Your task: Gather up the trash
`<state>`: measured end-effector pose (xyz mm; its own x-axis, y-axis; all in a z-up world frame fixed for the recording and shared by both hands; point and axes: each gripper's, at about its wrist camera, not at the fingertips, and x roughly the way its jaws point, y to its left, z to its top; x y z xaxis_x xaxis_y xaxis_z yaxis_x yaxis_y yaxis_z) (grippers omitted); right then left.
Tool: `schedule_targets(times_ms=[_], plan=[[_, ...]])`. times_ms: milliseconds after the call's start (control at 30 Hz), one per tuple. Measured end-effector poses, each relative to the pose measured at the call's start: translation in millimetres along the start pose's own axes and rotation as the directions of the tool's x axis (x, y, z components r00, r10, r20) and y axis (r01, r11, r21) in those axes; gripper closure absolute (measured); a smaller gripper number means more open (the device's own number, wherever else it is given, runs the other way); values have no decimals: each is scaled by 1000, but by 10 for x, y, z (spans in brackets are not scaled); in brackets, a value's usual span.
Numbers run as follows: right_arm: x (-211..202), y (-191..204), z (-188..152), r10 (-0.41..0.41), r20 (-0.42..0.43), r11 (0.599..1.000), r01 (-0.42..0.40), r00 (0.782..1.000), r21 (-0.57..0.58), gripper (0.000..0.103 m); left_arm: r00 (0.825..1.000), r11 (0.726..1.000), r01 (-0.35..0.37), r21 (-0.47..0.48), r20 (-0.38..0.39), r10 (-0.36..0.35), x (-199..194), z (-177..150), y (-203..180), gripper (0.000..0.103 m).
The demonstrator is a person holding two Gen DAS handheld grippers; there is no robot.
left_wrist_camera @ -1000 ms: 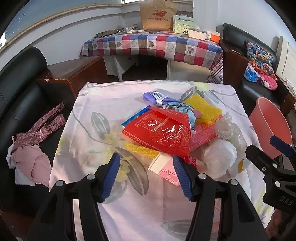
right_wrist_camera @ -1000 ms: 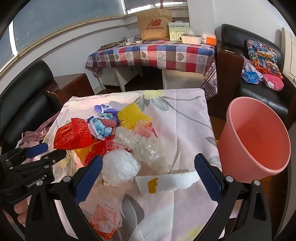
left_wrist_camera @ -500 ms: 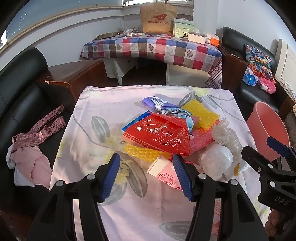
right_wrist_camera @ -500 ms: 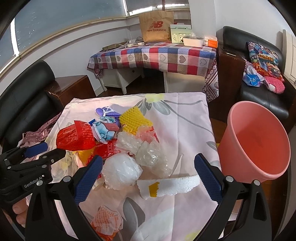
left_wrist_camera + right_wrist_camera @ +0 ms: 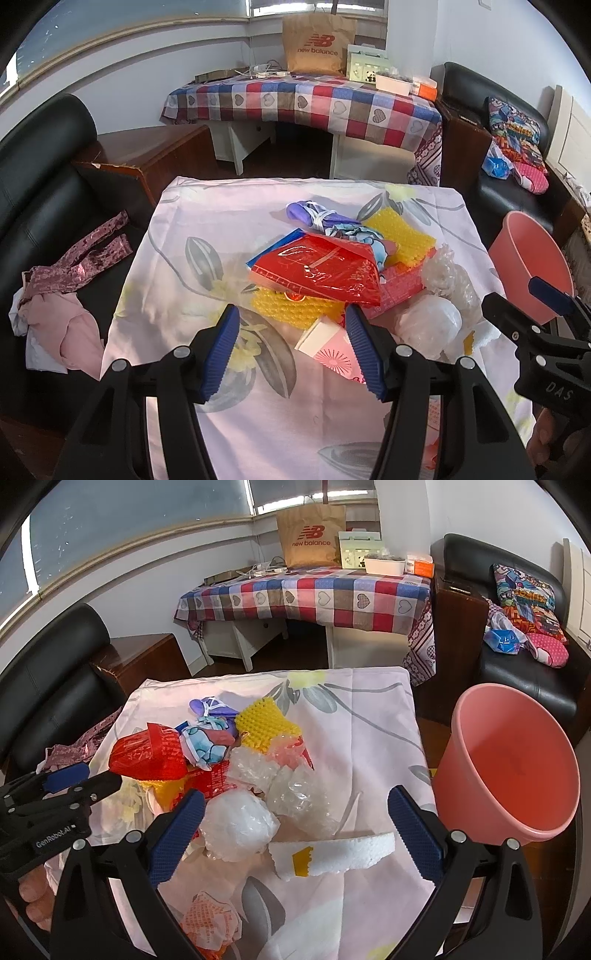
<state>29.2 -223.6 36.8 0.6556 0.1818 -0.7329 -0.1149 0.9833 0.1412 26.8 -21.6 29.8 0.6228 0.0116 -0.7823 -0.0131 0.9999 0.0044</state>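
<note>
Both claws spread, nothing pinched. Left claw (image 5: pixel 291 347) hovers low over the near edge of the trash heap on the surface with the pale pink floral cloth (image 5: pixel 184 229); right claw (image 5: pixel 295 827) hangs over the near right part of the heap.

Trash sits mid-cloth: glossy red plastic bag (image 5: pixel 317 269) on top, yellow bubble-wrap sheet (image 5: pixel 291 310) under it, pink-and-white paper cup (image 5: pixel 328 347) just off the left claw's right finger, crumpled white plastic ball (image 5: pixel 236 823) and white foam strip with a yellow patch (image 5: pixel 332 853) between the right claw's fingers. Pink plastic bucket (image 5: pixel 517 760) stands beside the surface on the right, looks empty.

My read: first pick not yet made. Right claw is best placed: drop onto the foam strip, pinch across its narrow width, short carry to the bucket. Left should take the cup by its rim rather than the slippery red bag. Lift straight up so neighbouring film doesn't drag along, and avoid pinching the cloth.
</note>
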Motion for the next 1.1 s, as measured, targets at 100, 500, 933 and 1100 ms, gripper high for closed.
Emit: schedule_targets(times_ms=[100,500,933,1100], plan=[[8,-53,-2,-1,1,1000,1,1000,2,3,1000,1000,20,-11,6,-19,-11,-15,64,43],[96,-71,-46,37,-11,998,-38,999,-50,10,980,981,195,4,39,-195,-137,-105,202,43],[121,-198,-35,69,-15,997,-70,997,-45,16,993,993,117,-3,-20,-117,110,-170,196,43],[223,-157,24,74,-29,994,-76,997,-79,16,995,993,99,-62,-18,-100,15,-236,444,44]])
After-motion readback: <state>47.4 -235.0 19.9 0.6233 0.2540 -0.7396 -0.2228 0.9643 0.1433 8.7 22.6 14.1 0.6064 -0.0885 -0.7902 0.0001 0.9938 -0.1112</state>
